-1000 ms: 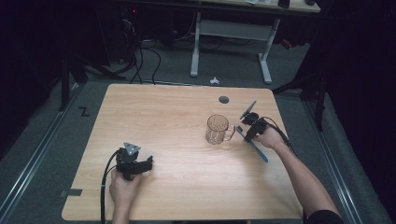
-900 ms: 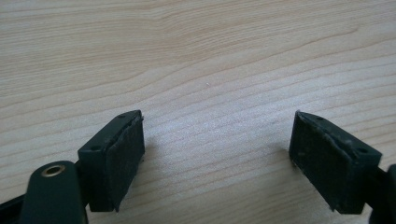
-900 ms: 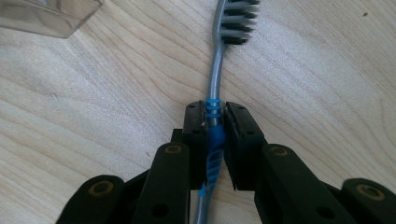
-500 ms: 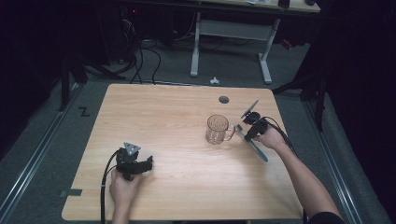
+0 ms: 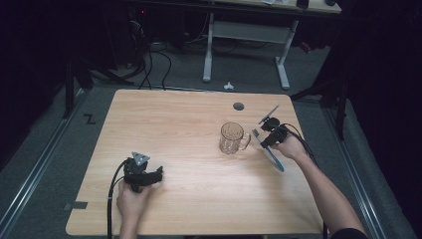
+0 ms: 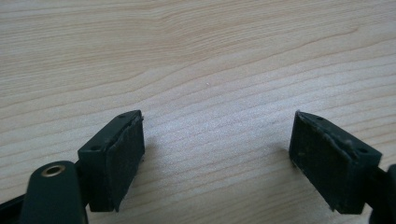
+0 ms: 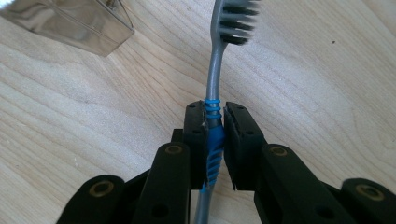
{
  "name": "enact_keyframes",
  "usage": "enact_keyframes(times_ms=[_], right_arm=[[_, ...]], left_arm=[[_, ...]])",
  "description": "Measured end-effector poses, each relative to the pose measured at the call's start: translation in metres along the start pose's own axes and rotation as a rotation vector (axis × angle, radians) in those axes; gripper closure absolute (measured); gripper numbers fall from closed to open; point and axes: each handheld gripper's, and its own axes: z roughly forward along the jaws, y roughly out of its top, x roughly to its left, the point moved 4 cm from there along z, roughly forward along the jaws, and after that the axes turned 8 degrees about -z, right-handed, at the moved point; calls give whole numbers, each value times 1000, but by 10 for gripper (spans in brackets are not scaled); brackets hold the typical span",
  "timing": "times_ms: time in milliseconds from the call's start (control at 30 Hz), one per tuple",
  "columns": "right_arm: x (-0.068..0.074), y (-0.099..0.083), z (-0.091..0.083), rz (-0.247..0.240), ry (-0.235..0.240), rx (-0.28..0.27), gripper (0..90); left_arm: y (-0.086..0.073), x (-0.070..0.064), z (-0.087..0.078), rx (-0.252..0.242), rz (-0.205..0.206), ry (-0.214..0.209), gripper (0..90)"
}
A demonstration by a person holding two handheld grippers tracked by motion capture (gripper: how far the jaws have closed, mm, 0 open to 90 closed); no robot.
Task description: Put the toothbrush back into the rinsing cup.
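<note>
Tongs in the right hand [image 7: 214,135] are clamped on a toothbrush [image 7: 214,84], pinching it at the blue ribbed grip so the head sticks out well past the jaws. That hold, low on the handle with the bristles leading, looks chosen so the brush can be steered into something, most likely the glass mug [image 5: 232,138] just beside it. From the high view the toothbrush [image 5: 272,158] is lifted off the surface [image 5: 189,124] at the right side, its head aimed toward the mug's handle and its blue tail trailing back past the hand [image 5: 290,148]. The brush has a grey neck, dark and pale bristles, and blue rubber rings around the grip. The mug is clear, empty as far as I can tell, upright, handle turned toward the brush.

The left tongs [image 6: 215,154] rest spread wide on bare wood near the front left, holding nothing, 1 hand simply parked.
</note>
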Motion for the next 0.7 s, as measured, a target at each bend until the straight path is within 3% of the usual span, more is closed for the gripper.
enact_keyframes(times_ms=[167, 200, 233, 500, 533, 600, 700], right_arm=[[0, -2, -4, -2, -1, -27, 797], [1, -3, -5, 17, -2, -22, 798], [0, -3, -5, -3, -3, -30, 799], [3, -2, -14, -11, -11, -67, 802], [5, -2, -15, 9, -11, -68, 802], [4, -2, -18, -19, -13, -88, 802], [5, -2, -20, -19, -10, -98, 802]], left_arm=[[0, 0, 0, 1, 0, 0, 186], [0, 0, 0, 1, 0, 0, 186], [0, 0, 0, 1, 0, 0, 186], [0, 0, 0, 0, 0, 0, 186], [0, 0, 0, 0, 0, 0, 186], [0, 0, 0, 1, 0, 0, 186], [0, 0, 0, 0, 0, 0, 186]])
